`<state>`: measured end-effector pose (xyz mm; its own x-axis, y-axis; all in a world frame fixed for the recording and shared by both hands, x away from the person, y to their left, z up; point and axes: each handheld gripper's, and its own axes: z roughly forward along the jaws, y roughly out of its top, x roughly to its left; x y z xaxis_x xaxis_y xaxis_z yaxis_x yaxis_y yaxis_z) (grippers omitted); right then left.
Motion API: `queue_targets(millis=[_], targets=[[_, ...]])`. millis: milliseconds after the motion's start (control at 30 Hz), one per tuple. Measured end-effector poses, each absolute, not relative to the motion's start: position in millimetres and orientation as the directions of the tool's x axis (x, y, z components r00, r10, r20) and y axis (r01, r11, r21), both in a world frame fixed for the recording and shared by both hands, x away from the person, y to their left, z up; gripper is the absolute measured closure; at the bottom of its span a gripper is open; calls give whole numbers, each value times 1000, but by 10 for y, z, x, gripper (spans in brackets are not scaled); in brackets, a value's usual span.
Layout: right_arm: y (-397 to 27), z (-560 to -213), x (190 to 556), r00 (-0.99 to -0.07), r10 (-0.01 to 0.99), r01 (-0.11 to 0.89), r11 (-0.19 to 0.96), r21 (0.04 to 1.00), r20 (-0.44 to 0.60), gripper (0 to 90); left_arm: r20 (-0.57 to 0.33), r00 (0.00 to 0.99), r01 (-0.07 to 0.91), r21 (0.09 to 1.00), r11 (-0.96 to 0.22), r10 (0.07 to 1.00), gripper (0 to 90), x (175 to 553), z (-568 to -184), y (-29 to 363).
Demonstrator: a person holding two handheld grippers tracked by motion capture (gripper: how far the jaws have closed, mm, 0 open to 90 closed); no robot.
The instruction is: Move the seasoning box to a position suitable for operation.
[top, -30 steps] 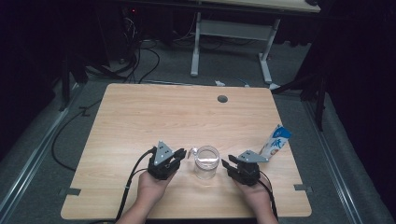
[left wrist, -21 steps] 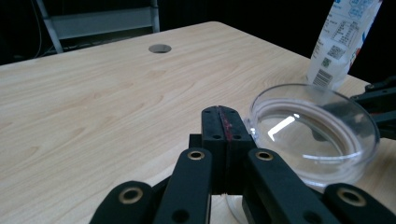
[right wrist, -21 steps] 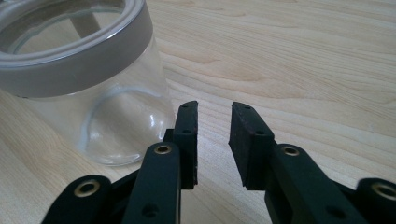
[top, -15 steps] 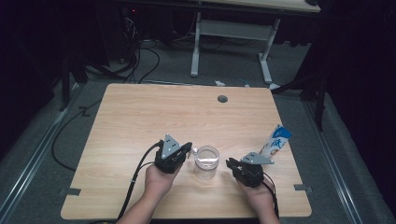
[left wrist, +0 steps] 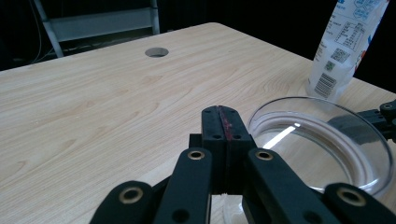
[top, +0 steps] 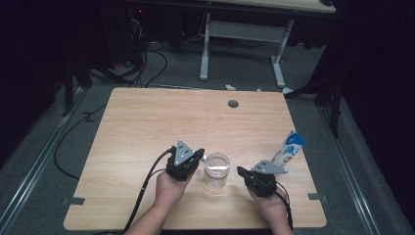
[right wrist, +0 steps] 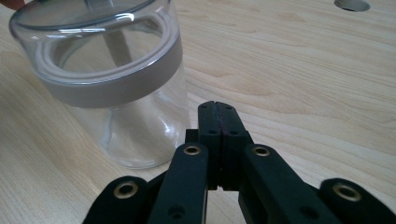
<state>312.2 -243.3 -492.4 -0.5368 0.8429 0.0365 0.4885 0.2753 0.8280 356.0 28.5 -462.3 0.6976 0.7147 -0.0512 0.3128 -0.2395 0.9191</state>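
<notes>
My left tongs [top: 199, 155] at nine o'clock and right tongs [top: 241, 171] at three flank the lidded glass jar [top: 217, 170], both pressed together, empty, ready to steady it.

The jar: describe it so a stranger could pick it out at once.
On the wooden table, look near the front edge, between the two hand-held grippers. There stands the jar, upright and empty. It is clear glass with a lid on top, unlike the tall blue-and-white carton standing toward the right edge.
</notes>
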Motion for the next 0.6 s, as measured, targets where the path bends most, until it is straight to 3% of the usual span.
queue_targets(millis=[600], targets=[[-2406, -4860, 3081, -555, 832, 458, 278, 845, 27, 889, -41, 694, 294, 927, -231, 719, 900, 3538, -4651, 283]])
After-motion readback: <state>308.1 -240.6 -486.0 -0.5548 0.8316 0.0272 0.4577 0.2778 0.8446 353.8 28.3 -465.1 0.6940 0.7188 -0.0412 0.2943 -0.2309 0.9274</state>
